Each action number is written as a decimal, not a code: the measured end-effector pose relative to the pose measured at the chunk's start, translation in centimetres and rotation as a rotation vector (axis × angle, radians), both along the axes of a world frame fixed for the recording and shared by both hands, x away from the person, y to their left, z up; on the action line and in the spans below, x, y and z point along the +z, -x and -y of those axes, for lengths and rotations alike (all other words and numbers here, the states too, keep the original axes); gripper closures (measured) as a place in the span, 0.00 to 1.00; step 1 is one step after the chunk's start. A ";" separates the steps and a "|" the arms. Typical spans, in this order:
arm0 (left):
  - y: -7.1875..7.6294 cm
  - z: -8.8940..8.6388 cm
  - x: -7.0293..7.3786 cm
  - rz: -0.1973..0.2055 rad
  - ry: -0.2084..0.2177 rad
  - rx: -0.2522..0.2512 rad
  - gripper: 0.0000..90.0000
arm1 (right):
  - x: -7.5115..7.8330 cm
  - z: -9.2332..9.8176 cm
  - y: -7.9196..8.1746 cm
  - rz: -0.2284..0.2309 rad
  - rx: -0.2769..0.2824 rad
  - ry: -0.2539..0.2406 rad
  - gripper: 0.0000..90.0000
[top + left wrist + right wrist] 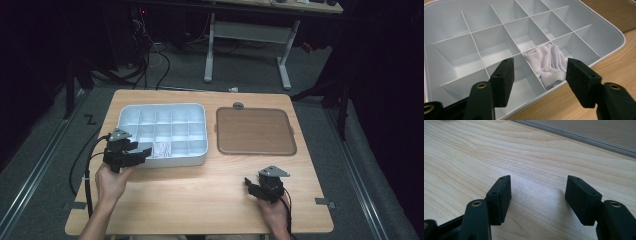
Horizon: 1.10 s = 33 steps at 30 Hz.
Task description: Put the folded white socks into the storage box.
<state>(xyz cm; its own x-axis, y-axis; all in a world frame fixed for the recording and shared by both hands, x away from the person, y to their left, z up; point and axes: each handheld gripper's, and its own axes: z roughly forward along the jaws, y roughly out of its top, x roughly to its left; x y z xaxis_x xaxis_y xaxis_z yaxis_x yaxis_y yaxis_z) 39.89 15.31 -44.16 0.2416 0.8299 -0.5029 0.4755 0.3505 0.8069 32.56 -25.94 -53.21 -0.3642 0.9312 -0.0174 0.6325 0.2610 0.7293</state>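
Note:
A pale blue-grey compartment box [200, 112] lies on the left half of the wooden table. One front-row compartment holds a folded white cloth with a beaded edge [161, 149] [547, 65]. My left gripper [137, 152] [539, 75] hovers at the box's front left corner, open, with its jaws spread over the front-row cells and nothing between them. My right gripper [250, 185] [537, 195] rests low over bare table near the front right, open and holding nothing.
A brown flat tray or lid [254, 131] with a grey rim lies to the right of the box; its edge [574, 135] crosses the top of the right gripper view. A small grey disc [238, 105] sits just behind it. Cables and a desk frame stand beyond the table.

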 end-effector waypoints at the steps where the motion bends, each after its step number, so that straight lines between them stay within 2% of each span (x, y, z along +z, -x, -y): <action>1: 0.1 -0.1 -0.1 0.000 0.004 -0.001 0.45 | 0.0 0.0 0.0 0.000 0.002 0.002 0.42; 5: 0.6 -0.3 -0.4 0.025 0.005 0.012 0.45 | 0.0 0.0 0.0 0.000 0.002 0.003 0.42; 9: 1.0 -0.5 -0.4 0.038 0.026 0.015 0.44 | 0.0 0.0 0.0 0.000 0.002 0.003 0.42; 17: 2.0 -0.8 -0.5 0.043 0.039 0.011 0.43 | 0.0 0.0 0.0 0.001 0.002 0.003 0.42; 22: 2.7 -1.2 -0.8 0.034 0.025 -0.008 0.44 | 0.0 0.0 0.0 0.000 0.001 0.003 0.42; 31: 3.6 -1.6 -1.1 0.039 0.079 -0.008 0.44 | 0.0 0.0 0.0 0.000 0.002 0.003 0.42; 33: 3.8 -1.5 -1.2 0.039 0.078 -0.015 0.44 | 0.0 0.0 0.0 0.000 0.002 0.003 0.42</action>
<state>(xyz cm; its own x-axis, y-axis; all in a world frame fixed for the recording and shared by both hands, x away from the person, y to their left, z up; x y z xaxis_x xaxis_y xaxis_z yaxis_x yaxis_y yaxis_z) 36.13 16.80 -45.40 0.2740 0.7847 -0.5561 0.4497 0.4065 0.7953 32.53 -25.91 -53.20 -0.3658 0.9305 -0.0204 0.6317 0.2643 0.7288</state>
